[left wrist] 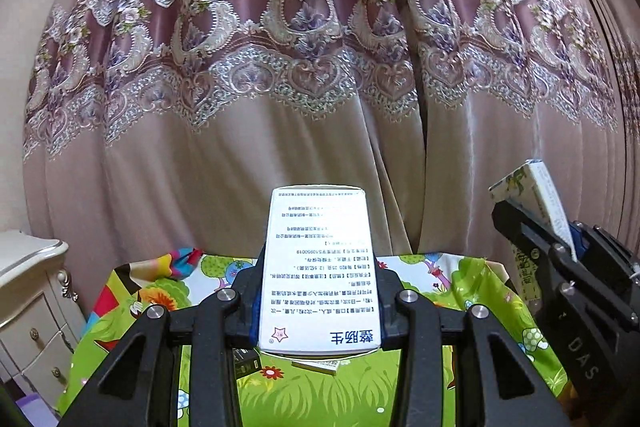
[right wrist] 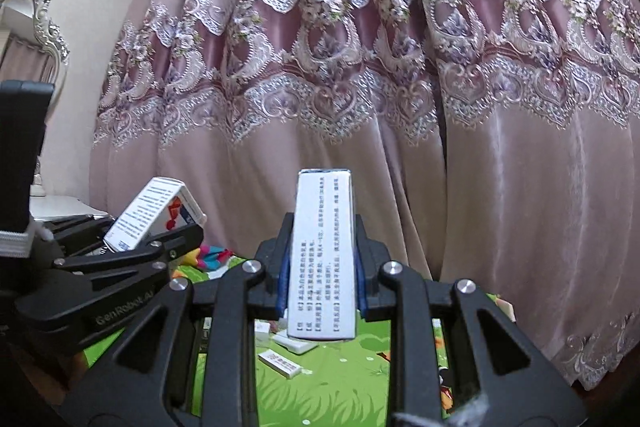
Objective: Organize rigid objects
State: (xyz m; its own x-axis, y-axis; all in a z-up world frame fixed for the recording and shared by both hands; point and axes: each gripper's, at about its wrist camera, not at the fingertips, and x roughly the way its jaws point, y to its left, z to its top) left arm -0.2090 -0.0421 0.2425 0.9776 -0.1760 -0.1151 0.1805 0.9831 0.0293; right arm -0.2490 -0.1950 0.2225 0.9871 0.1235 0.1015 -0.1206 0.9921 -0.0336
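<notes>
Left wrist: left gripper (left wrist: 318,301) clamps white box (left wrist: 318,267), raised above table (left wrist: 360,395).

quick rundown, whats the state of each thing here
left gripper: shut on wide white box
wide white box: held up off the table, printed face to the camera
right gripper: shut on narrow white box
narrow white box: held up off the table
small boxes: lying flat on the cartoon cloth
curtain: drawn shut

Pink lace-banded curtains (left wrist: 320,67) fill the back — a cream drawer cabinet (left wrist: 32,307) and ornate mirror frame (right wrist: 38,11) stand left.
</notes>
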